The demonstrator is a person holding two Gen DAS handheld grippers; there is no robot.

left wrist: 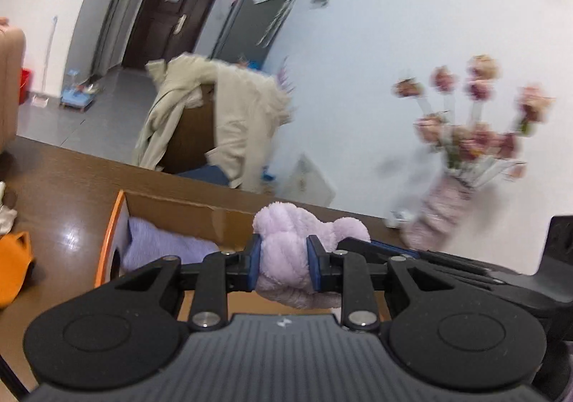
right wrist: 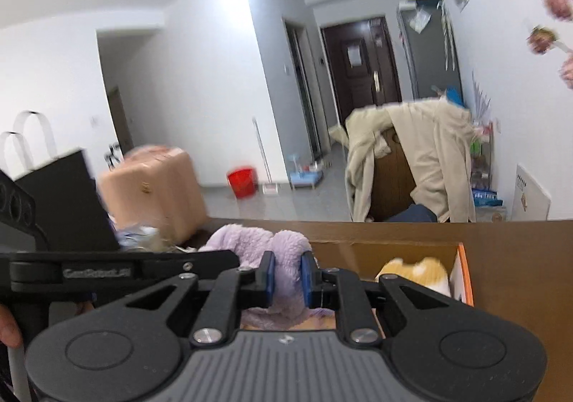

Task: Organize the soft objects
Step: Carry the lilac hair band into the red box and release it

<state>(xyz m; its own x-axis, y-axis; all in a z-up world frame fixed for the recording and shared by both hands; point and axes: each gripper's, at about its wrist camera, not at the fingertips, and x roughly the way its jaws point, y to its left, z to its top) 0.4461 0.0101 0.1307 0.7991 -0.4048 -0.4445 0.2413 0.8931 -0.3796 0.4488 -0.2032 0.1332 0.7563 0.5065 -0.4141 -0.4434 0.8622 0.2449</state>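
My left gripper [left wrist: 283,264] is shut on a lilac plush toy [left wrist: 290,240] and holds it above an open cardboard box with an orange rim [left wrist: 111,223]. A lilac fleece cloth [left wrist: 161,246] lies inside the box. My right gripper [right wrist: 285,278] is shut on the same lilac plush toy [right wrist: 265,244], over the box [right wrist: 376,251]. A yellow and white plush [right wrist: 419,271] lies in the box's right end. The right gripper's body shows at the right in the left wrist view [left wrist: 465,269], and the left gripper's body shows at the left in the right wrist view [right wrist: 107,269].
The box stands on a dark brown table [left wrist: 64,180]. An orange soft item [left wrist: 14,262] lies at the table's left. A vase of pink flowers [left wrist: 451,194] stands at the right. Beyond the table are a chair draped with a beige coat [right wrist: 412,158] and a pink suitcase [right wrist: 157,183].
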